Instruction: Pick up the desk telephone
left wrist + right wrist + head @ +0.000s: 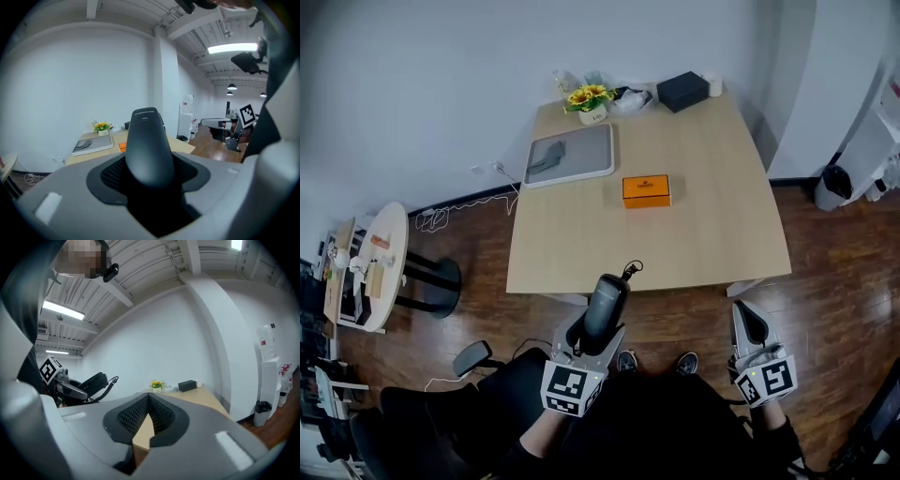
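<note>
Left hand-held gripper (598,330): my jaws are clamped on the desk telephone handset (606,298), one pad on each side of its body.
Handset pose: its free end sticks out past my jaw tips towards 12 o'clock, raised off every surface.
Handset place: in the head view it hangs over the wooden floor (834,272), just off the tabletop (712,216) at 6 o'clock of its near edge.
Cord (630,270): a short black coil shows at the handset's far tip, over the tabletop's near edge.
Right hand-held gripper (749,319): my jaws are together at the tips with nothing between them; only a thin wedge of tabletop shows through the gap lower down.
Right gripper place: at 3 o'clock of the left one, well apart from it, also over the floor and off the tabletop's near right corner.
Marker cubes: one on each gripper, both facing the head camera; the left (572,387) sits at 6 o'clock of the handset.
Orange box (646,189): lies flat near the middle of the tabletop.
Tray (572,155): grey with a pale rim, at 10 o'clock of the orange box, with a grey cloth (546,156) lying in it.
Flower pot (591,101): yellow flowers, at 12 o'clock of the tray, at the tabletop's far edge.
Black box (682,91): at 1 o'clock of the orange box, near the far right corner.
Round side table (389,244): white, at 9 o'clock of the tabletop, well apart from it.
</note>
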{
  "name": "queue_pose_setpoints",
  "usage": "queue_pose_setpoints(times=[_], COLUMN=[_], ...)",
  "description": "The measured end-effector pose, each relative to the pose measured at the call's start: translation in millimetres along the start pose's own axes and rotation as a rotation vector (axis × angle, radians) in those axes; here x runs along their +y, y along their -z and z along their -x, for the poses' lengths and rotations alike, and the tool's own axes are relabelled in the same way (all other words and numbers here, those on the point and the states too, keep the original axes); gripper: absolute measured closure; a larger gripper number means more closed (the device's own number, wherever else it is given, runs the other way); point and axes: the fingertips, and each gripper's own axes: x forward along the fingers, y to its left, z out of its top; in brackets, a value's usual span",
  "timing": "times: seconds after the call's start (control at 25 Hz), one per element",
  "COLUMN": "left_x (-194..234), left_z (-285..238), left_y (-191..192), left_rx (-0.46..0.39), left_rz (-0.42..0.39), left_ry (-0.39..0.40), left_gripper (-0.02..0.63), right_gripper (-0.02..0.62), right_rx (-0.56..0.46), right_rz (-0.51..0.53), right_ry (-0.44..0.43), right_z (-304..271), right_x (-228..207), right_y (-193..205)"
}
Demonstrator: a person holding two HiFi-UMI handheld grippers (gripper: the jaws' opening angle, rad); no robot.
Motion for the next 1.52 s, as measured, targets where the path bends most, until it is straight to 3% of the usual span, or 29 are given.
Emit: queue_pose_setpoints(times=[0.28,0.44,0.68,1.52], left_x=[30.2,48.6,70.0,88.2], left_z=[29.4,39.4,43.8,37.5], left_y=[-18.5,-13.5,-9.5,-17.8], left_rx=[-0.101,-0.106,-0.127,-0.132], left_rz=[0.030,-0.006,0.025,0.034], left_ry=[-0.001,-0.017,-0.026,-0.032], left_gripper=[0.342,0.344,0.344,0.344], right_gripper=[0.595,0.595,0.595,0.595], right_rx=[-0.022,-0.021,-0.009,0.021], right_rz=[-0.004,0.007,0.036,0.056], right_ry=[0.017,0.027,0.040,0.042], right_z=[-10.2,-13.3,-16.8,-40.0], right_x=[28.0,45.7,62.8,61.2], right_y=[-18.7,-22.1,-21.3,-15.1])
